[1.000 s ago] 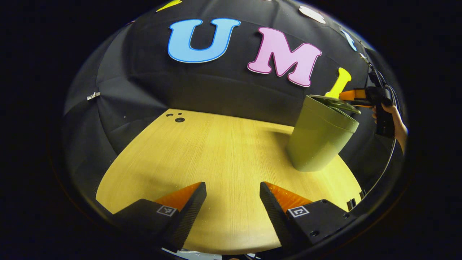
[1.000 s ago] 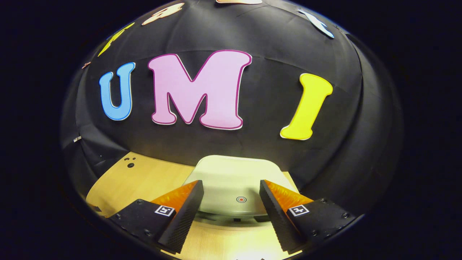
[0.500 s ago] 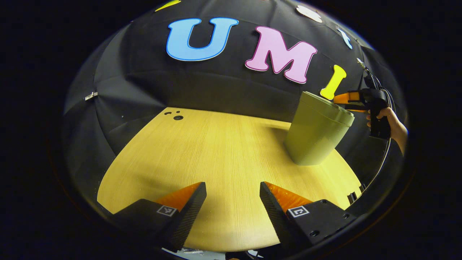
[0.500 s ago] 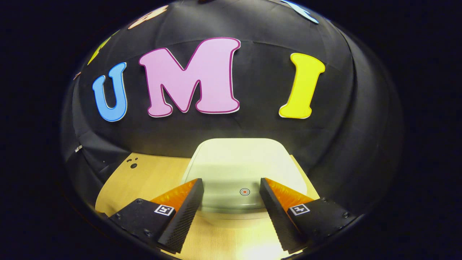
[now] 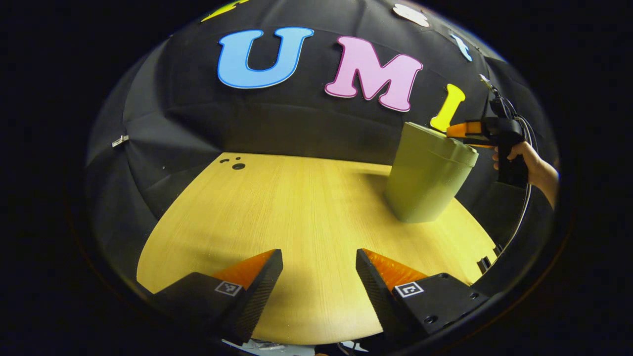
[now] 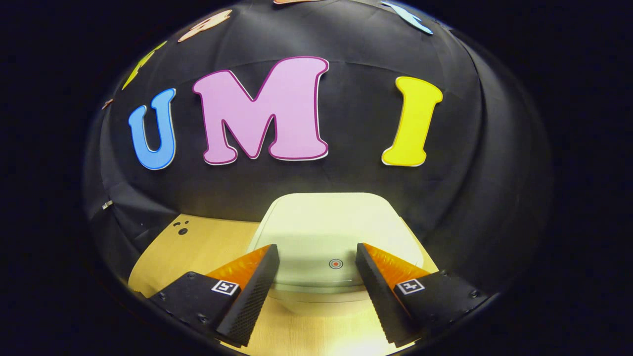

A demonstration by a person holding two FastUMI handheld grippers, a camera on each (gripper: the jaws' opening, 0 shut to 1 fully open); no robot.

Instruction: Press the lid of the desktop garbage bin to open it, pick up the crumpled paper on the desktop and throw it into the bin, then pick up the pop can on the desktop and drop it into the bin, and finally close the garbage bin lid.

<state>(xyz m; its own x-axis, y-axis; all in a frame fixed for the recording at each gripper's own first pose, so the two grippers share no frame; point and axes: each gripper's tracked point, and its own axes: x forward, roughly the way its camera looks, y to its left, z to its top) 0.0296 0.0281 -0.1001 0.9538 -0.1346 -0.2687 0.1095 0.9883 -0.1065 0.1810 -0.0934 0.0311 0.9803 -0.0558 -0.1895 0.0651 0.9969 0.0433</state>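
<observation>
I'm holding my right gripper [image 6: 316,257] with its jaws apart and nothing between them, hovering just over the near edge of the pale green flat plastic lid [image 6: 336,227], which is sitting closed on the olive-green tapered plastic desktop bin [image 5: 425,178]. A small red target mark [image 6: 336,264] is showing between my fingers at about 1 o'clock from their midpoint; I judge that's the press spot, which is why I'm parked here. In the left gripper view the bin is standing upright at 2 o'clock, with the right gripper at its rim and a hand [image 5: 526,158] wrapping the handle. My left gripper [image 5: 319,262] is idling, jaws apart and empty, low over the bare light wooden tabletop [image 5: 296,207], well apart from the bin, staying out of the way. With the lid lying flat, I'm reckoning the closing step is done or nearly so.
</observation>
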